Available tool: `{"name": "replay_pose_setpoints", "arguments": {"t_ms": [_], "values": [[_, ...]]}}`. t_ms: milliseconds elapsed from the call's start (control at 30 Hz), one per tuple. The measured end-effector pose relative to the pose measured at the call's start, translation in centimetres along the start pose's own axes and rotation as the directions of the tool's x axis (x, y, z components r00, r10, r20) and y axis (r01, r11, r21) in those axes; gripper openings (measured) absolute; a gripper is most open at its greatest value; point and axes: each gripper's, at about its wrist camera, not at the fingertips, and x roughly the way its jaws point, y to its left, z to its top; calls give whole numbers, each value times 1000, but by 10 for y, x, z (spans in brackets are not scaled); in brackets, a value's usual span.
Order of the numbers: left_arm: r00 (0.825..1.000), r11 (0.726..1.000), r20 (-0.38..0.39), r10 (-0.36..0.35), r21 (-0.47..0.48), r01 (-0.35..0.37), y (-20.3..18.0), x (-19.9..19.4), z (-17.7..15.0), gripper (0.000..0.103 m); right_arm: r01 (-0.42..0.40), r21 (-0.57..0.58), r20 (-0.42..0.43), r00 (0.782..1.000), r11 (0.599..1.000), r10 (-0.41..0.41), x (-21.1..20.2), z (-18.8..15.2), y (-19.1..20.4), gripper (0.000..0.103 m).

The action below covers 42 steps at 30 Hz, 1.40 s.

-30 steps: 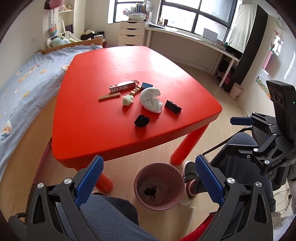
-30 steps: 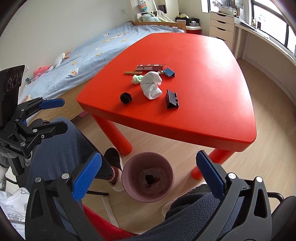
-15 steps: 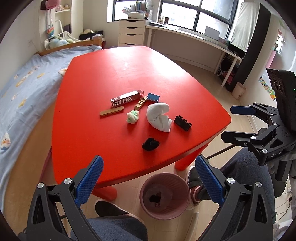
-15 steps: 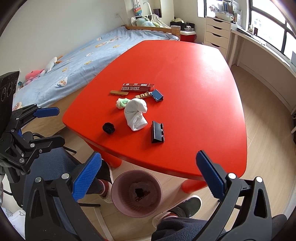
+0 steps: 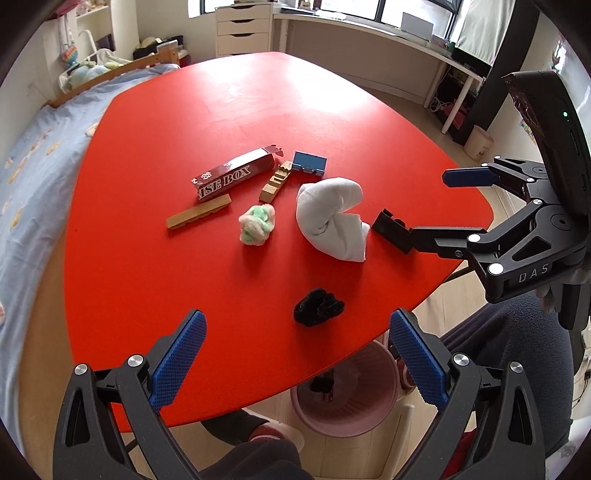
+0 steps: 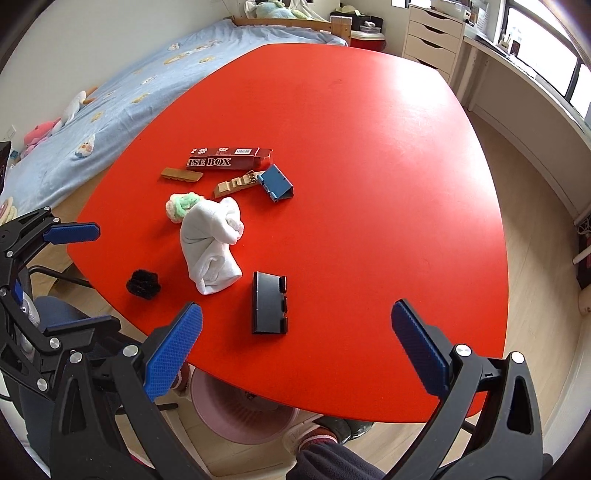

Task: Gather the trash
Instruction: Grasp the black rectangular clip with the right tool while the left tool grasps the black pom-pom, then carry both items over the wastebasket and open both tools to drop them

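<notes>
Trash lies on the red table (image 5: 229, 110): a black fuzzy ball (image 5: 318, 307) (image 6: 143, 283), a white cloth wad (image 5: 334, 218) (image 6: 212, 243), a green-white ball (image 5: 256, 219) (image 6: 183, 205), a black plastic holder (image 5: 392, 230) (image 6: 269, 302), a dark red box (image 5: 232, 178) (image 6: 227, 158), wooden strips (image 5: 197, 216) and a blue clip (image 5: 309, 164) (image 6: 276, 183). A pink bin (image 5: 347, 391) (image 6: 240, 410) stands on the floor under the near table edge. My left gripper (image 5: 295, 362) is open above the near edge, before the black ball. My right gripper (image 6: 295, 350) is open, before the black holder.
A bed with blue bedding (image 5: 33, 147) (image 6: 110, 85) lies along the table's left side. A white drawer unit (image 5: 242, 31) and a long desk (image 5: 388, 40) stand under the windows. The person's legs and chair are below the near table edge.
Both grippers have risen and moved forward over the table's near edge. The trash now looms closer and the bin has slid under the edge. Both stay open.
</notes>
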Motion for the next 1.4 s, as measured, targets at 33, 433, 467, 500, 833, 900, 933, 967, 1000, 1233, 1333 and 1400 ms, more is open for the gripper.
{"name": "replay_pose_setpoints", "arguments": {"t_ms": [33,433,467,500,833,900,933,967,1000,1233,1333,1400], "values": [[1000,1000,-9,4,7,-4,0,4,0,95,4,2,-7,1000,1000,-4,5,0,-1,100],[997,998,-47,56,46,-54,-7,32,-1,95,11,6,-36,999,1000,-10,29,-2,-3,100],[997,997,-46,60,50,-58,-9,32,-1,95,10,4,-34,999,1000,-10,29,-2,-2,100],[997,997,-45,60,51,-58,-9,32,-1,95,8,0,-34,999,1000,-8,28,-2,-2,97],[998,997,-19,53,64,-52,-15,25,2,57,9,-33,-8,1000,999,-10,19,-1,8,42],[998,997,-21,53,64,-52,-16,23,4,31,5,-40,-8,1000,999,-5,18,-1,11,24],[998,997,-24,52,62,-50,-15,23,5,24,5,-40,-9,1000,999,-6,18,-1,11,24],[998,997,-26,50,61,-48,-15,23,5,18,2,-38,-9,1000,999,-3,18,-2,11,24],[999,997,-27,47,58,-45,-15,23,5,18,0,-35,-8,1000,999,0,18,-2,10,24],[1000,1000,-16,27,13,-26,-8,21,4,16,-4,-21,-4,1000,1000,4,17,-3,9,24],[1000,1000,-8,25,-4,-25,-6,18,4,16,-7,-14,3,1000,1000,7,14,-4,7,24],[1000,1000,0,24,-16,-24,-5,15,4,16,-8,-9,9,1000,1000,8,12,-4,7,24]]}}
